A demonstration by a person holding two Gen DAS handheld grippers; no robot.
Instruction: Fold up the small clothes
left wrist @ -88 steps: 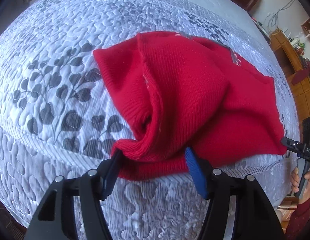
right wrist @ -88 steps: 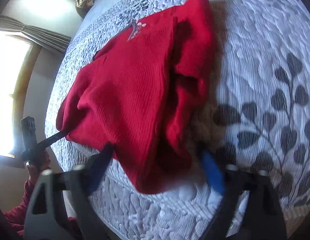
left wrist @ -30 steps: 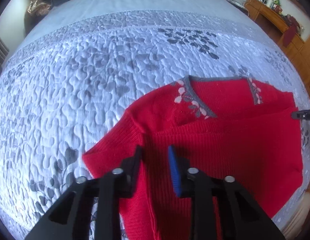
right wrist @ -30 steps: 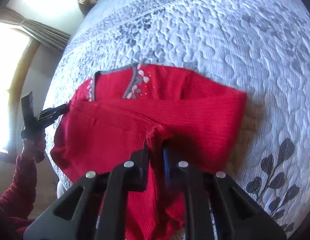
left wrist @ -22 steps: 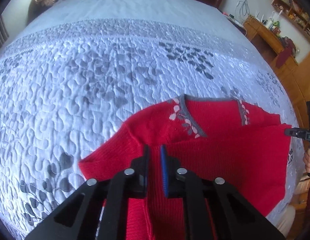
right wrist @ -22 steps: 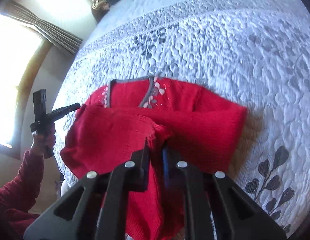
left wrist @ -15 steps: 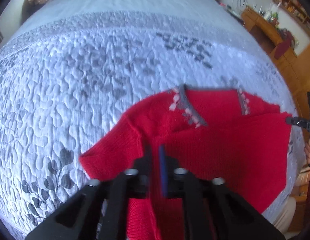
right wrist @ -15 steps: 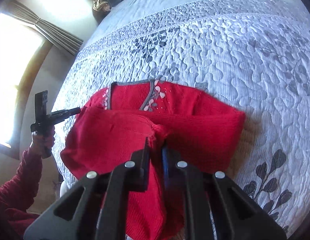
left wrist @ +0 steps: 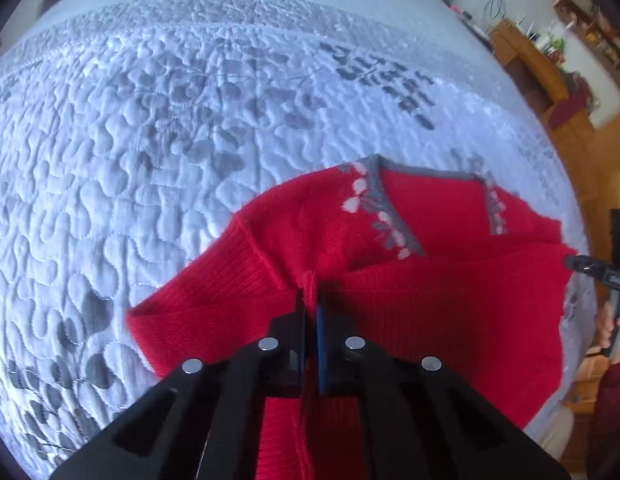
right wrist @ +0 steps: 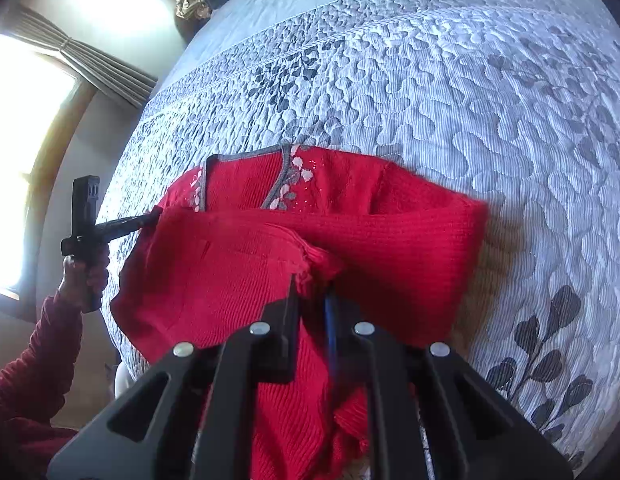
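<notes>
Sweaters: one, a red knit sweater with a grey V-neck trim and pale flower stitching, lying on the quilt near its close edge, the lower half folded up over the chest so that the neckline shows beyond the fold.
Quilts: one, white-grey with dark leaf prints, covering the bed.
Grippers: two.
Left gripper: its jaws have just been closing and now pinch a raised ridge of the sweater's knit at the fold; in the right wrist view it reaches the sweater's far corner.
Right gripper: jaws closed tight on a bunched edge of the sweater; in the left wrist view its tip is at the sweater's right corner.
Hands: two seen, one on each handle.
Sleeves: one dark red sleeve.
Window: one, bright, with a curtain.
</notes>
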